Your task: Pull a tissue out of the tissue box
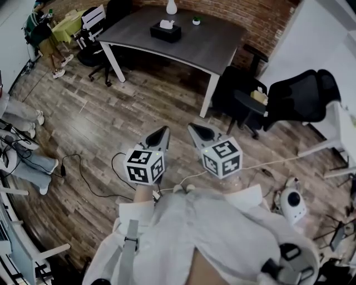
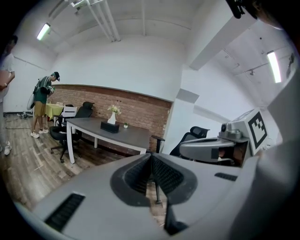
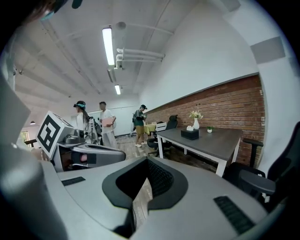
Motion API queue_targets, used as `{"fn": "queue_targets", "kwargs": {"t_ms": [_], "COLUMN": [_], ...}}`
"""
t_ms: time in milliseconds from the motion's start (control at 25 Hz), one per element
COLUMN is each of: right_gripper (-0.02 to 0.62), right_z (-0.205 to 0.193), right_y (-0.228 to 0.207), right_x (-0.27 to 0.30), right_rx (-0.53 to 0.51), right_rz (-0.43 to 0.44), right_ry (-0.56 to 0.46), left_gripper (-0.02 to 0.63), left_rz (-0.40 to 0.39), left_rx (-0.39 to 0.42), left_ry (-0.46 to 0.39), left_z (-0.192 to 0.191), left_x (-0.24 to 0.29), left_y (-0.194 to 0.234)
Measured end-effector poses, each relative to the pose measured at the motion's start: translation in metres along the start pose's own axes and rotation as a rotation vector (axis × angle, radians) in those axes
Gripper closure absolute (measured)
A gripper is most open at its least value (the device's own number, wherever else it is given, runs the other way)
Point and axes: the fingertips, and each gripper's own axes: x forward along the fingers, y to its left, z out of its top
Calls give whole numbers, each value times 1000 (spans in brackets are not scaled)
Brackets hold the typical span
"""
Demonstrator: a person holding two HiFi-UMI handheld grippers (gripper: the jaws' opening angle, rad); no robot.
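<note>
Tissue box [image 1: 166,32] sits on the table [image 1: 214,47] at the top middle of the head view, well apart from me, long side running across. My left tongs [image 1: 162,134] and right tongs [image 1: 193,131], both clenched on nothing, point up at it; the left lines up better.

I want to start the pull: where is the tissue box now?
Head view, top centre: the tissue box sits on the grey table, near the white vase, left of the small plant.

A grey table [image 1: 211,44] stands by a brick wall [image 1: 261,16], black chairs [image 1: 300,97] on wood-plank floor [image 1: 111,122].
</note>
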Motion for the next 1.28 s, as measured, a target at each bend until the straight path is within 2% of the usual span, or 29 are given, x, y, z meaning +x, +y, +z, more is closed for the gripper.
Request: {"fn": "queue_targets", "kwargs": {"t_ms": [120, 240, 440, 760, 880, 1040, 1280], "right_gripper": [592, 592, 591, 586, 521, 499, 492], "right_z": [7, 16, 14, -2, -8, -8, 8], "right_y": [3, 9, 12, 16, 17, 13, -10], "right_x": [3, 4, 1, 6, 12, 25, 68], "right_rx": [19, 45, 31, 38, 36, 21, 12], "right_rz": [1, 15, -32, -71, -52, -54, -18], "right_ry": [-46, -94, -123, -89, -54, -39, -49], "left_gripper": [595, 595, 595, 595, 594, 534, 499], "left_rz": [-54, -69, -71, -46, -41, -20, 31], "left_rx": [12, 28, 37, 16, 10, -8, -20], "left_ry": [-79, -107, -89, -38, -23, -12, -7], "left_z": [14, 22, 14, -6, -11, -12, -1], "left_x": [-6, -12, -16, -18, -16, -11, 12], "left_y": [-3, 2, 10, 28, 33, 46, 78]}}
